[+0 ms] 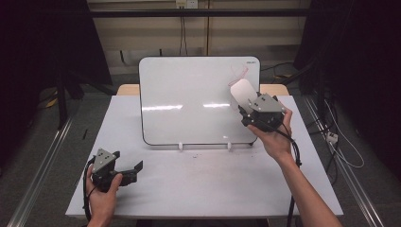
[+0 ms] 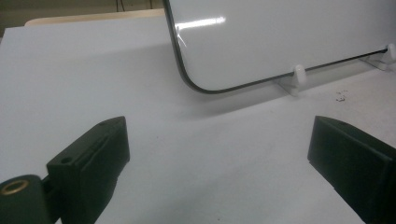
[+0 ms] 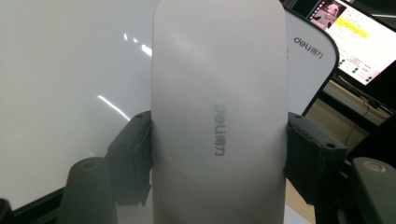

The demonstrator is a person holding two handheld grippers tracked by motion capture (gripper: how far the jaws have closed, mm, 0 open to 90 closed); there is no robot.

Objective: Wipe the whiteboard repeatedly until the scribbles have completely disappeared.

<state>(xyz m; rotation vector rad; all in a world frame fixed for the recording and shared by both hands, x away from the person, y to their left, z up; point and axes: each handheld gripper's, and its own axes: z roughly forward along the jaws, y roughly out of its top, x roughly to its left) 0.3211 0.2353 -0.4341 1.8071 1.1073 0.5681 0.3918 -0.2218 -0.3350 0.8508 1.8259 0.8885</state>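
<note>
A whiteboard (image 1: 189, 101) leans upright on two small white feet at the back of the white table (image 1: 203, 182). Faint red scribbles (image 1: 239, 72) mark its top right corner. My right gripper (image 1: 247, 105) is shut on a white oblong eraser (image 1: 241, 91), held up against the board just below the scribbles. In the right gripper view the eraser (image 3: 218, 112) stands between both black jaws, pads pressed on its sides. My left gripper (image 1: 135, 169) rests low at the table's front left, open and empty. In the left gripper view its wide jaws frame the board's lower corner (image 2: 201, 88).
The board's white feet (image 1: 180, 146) stand on the table near its middle. A lit monitor (image 3: 357, 39) shows beyond the board in the right gripper view. Cables (image 1: 345, 151) lie on the floor to the right. Metal rails run along both sides of the table.
</note>
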